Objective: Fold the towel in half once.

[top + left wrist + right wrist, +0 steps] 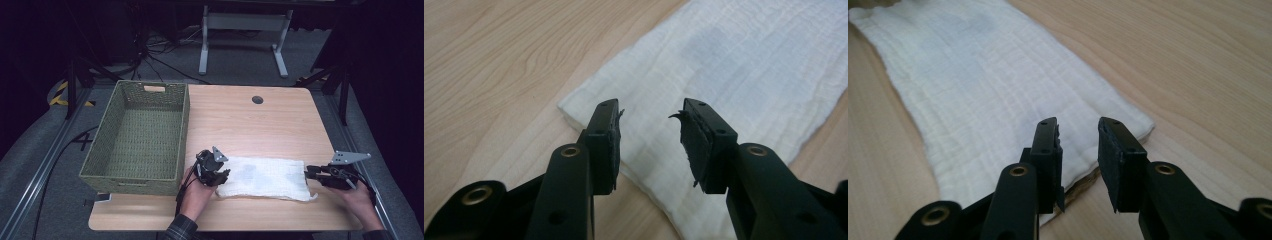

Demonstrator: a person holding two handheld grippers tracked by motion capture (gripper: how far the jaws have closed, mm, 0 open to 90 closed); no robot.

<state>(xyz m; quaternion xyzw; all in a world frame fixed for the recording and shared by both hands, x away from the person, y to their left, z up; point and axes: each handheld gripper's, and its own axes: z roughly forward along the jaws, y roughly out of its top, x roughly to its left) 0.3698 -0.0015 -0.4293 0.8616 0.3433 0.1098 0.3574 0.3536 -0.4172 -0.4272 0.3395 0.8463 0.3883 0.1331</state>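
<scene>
Your left gripper [223, 175] sits at the cloth's [265, 178] left end, jaws spread with nothing between the pads; in the left gripper view [650, 131] the cloth lies flat under the gap, untouched. Your right gripper [309, 172] is at the cloth's right end, jaws also apart and empty; in the right gripper view [1079, 145] they hang over the cloth's near corner [998, 100]. Both point inward at each other along the cloth.

Nothing stands between either gripper and the cloth. Just left of your left hand [196, 192] stands the basket [115, 176], its near right corner close to that gripper. Your right hand [357, 200] rests near the bench's [250, 125] right edge. A small round grommet [257, 99] sits in the bench's far side, well apart from everything.

The basket is a woven green rectangle with sloped walls and a handle slot in its far wall. The bench is pale wood grain with rounded corners.

The cloth is white, crinkled gauze-like weave, folded into a long flat strip with layered edges. It lies on the bench's near half, right of the basket, and a small tail pokes out at its near right corner.
</scene>
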